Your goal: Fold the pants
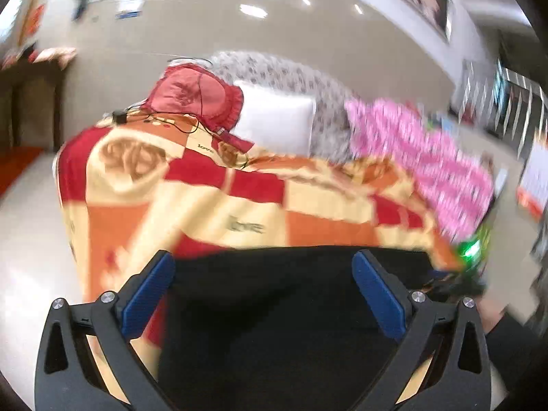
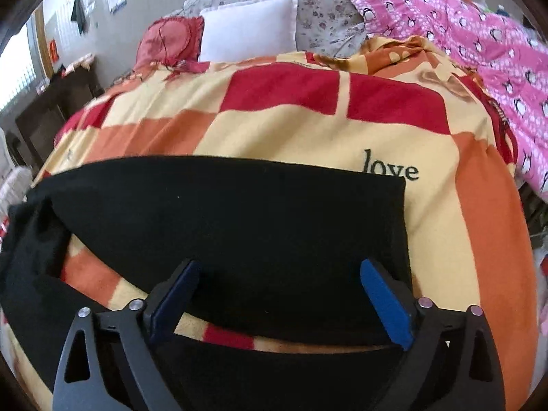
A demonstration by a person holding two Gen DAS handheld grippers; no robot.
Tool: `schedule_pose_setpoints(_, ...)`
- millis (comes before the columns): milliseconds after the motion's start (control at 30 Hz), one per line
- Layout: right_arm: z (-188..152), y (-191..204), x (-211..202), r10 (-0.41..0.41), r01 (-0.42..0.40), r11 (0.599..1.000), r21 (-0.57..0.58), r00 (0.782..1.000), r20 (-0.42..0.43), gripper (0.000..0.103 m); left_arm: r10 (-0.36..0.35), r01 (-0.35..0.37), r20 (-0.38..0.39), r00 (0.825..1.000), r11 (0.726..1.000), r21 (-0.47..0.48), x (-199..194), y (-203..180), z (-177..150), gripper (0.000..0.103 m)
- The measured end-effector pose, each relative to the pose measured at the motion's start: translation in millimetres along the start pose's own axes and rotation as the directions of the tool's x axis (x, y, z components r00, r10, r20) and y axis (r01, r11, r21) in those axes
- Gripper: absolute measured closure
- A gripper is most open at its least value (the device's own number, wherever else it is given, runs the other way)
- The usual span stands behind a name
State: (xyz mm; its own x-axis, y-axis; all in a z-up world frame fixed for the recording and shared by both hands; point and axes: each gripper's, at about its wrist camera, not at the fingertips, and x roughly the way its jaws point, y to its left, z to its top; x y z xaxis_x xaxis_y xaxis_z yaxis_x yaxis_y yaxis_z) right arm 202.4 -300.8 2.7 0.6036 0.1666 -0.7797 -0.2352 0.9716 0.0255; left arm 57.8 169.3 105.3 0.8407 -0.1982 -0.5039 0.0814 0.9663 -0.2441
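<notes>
A: What room do I have around the bed?

B: The checked bedspread (image 2: 308,130) runs clear ahead of the pants up to a white pillow (image 2: 250,27) and a red cushion (image 2: 167,41) at the far end. A pink penguin-print quilt (image 2: 479,41) is heaped along the right side. On the left, the bedspread drops off to pale floor (image 1: 30,239).

A: Where are the pants relative to my claws?

B: The black pants (image 2: 239,226) lie across the near part of the bed. My right claw (image 2: 277,294) hangs over them, released, its blue pads spread wide with the cloth below and between them, not pinched. My left claw (image 1: 263,287) is likewise spread over black cloth, gripping nothing; that view is blurred.

A: How do the pants look?

B: Plain black, folded into a broad flat band with a straight far edge and a square right corner. At the left, more black fabric bunches loosely.
</notes>
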Motion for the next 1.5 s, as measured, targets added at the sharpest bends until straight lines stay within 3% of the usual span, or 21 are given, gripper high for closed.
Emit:
schedule_pose_setpoints(133,-1,-3,1,0.026,-0.026,1.000,0.016,1.000,0.004,0.003,0.031,-0.009,-0.144,0.989,0.988,0.155,52,38,16,0.001)
schedule_pose_setpoints(233,-5,-11,-3,0.075,-0.076,0.996,0.055,0.997,0.023,0.003,-0.041,0.081,-0.236,0.971,0.984,0.161,77,47,12,0.020)
schedule_pose_setpoints(333,-7,-14,-4,0.099,-0.101,0.992,0.076,0.995,0.033,0.003,-0.022,0.101,-0.317,0.948,0.967,0.236,95,38,-1,0.032)
schedule_pose_setpoints(400,-7,-13,-4,0.097,-0.100,0.992,0.077,0.995,0.033,0.003,-0.002,0.100,-0.348,0.937,0.959,0.265,103,38,-10,0.033)
schedule_pose_setpoints(533,-7,-11,-3,0.094,-0.096,0.993,0.073,0.995,0.029,0.002,0.018,0.084,-0.345,0.938,0.956,0.279,110,48,-14,0.033)
schedule_pose_setpoints(600,-7,-11,-3,0.093,-0.095,0.993,0.073,0.995,0.029,0.001,0.027,0.079,-0.366,0.930,0.959,0.271,119,53,-15,0.033)
schedule_pose_setpoints(733,-6,-11,-2,0.094,-0.096,0.993,0.074,0.995,0.030,0.001,0.005,0.106,-0.403,0.915,0.962,0.252,127,59,-21,0.033)
schedule_pose_setpoints(833,-6,-10,-2,0.092,-0.094,0.993,0.073,0.995,0.029,0.001,-0.001,0.105,-0.394,0.919,0.964,0.243,125,60,-20,0.035)
schedule_pose_setpoints(967,-6,-9,-2,0.088,-0.090,0.993,0.071,0.996,0.027,0.001,0.013,0.090,-0.388,0.921,0.965,0.245,120,61,-18,0.064)
schedule_pose_setpoints(1067,-6,-9,-2,0.088,-0.090,0.993,0.071,0.996,0.028,0.001,0.021,0.089,-0.396,0.918,0.962,0.257,118,60,-20,0.076)
schedule_pose_setpoints(1167,-6,-10,-2,0.093,-0.095,0.993,0.074,0.995,0.030,0.001,0.045,0.065,-0.372,0.927,0.959,0.276,114,58,-20,0.090)
schedule_pose_setpoints(1333,-6,-12,-2,0.109,-0.111,0.990,0.087,0.993,0.036,0.001,0.080,0.028,-0.317,0.945,0.947,0.321,101,45,-11,0.095)
schedule_pose_setpoints(1500,-7,-10,-3,0.100,-0.103,0.991,0.082,0.994,0.035,0.001,0.179,-0.080,-0.230,0.957,0.921,0.382,85,25,7,0.095)
